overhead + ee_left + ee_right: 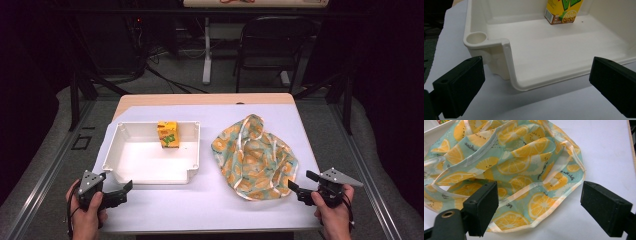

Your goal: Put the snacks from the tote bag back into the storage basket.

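Note:
A white plastic tray sits left of centre on the white table cover, and a yellow juice carton stands upright at its far wall. To the right lies a crumpled bag printed with orange slices. My left gripper is open just short of the tray's near left corner, holding nothing. At the bag's near right edge my right gripper is also open, the hem lying between and just beyond its jaws.
The white cover spans most of the wooden table. Beyond the far edge stand a black chair and a white desk leg. Metal rails run along both sides of the table.

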